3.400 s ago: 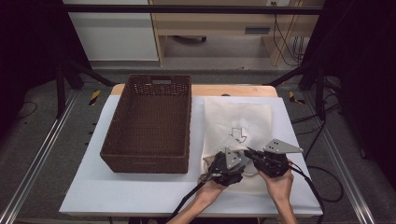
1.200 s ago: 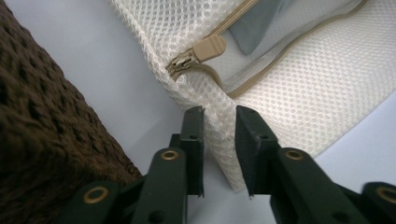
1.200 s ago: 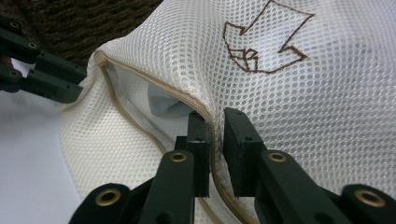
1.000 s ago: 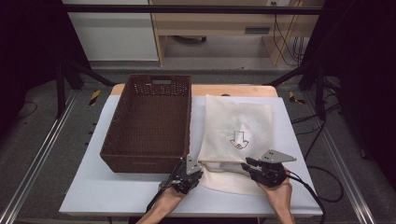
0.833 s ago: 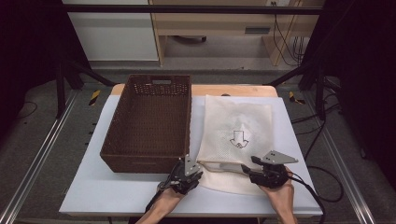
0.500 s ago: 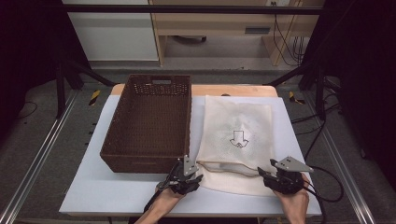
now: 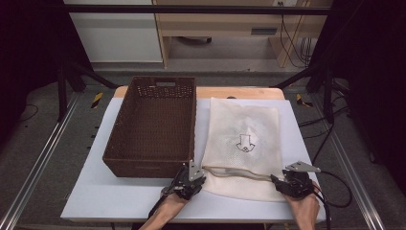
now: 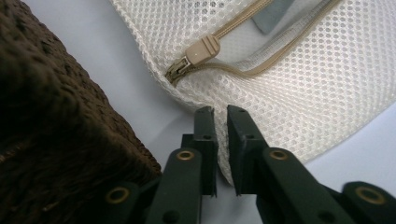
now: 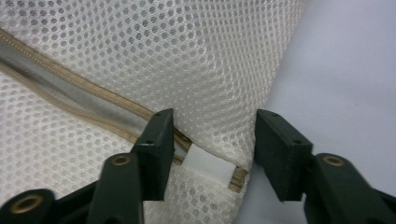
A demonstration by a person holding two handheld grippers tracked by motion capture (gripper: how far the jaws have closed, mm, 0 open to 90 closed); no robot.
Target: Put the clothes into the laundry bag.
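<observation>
Low, both hands flank mesh bag (image 7: 243,143).

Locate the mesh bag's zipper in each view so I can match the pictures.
High view: the zipper runs as a tan line across the bag's near end, between the two tools.
Left gripper view: the zipper sits top centre, with its tan pull.
Right gripper view: the zipper crosses diagonally from upper left.
Shared landmark: the white mesh bag.

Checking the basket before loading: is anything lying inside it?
No, the brown woven basket shows a bare woven floor in the high view, and the mesh bag lies beside it.
</observation>
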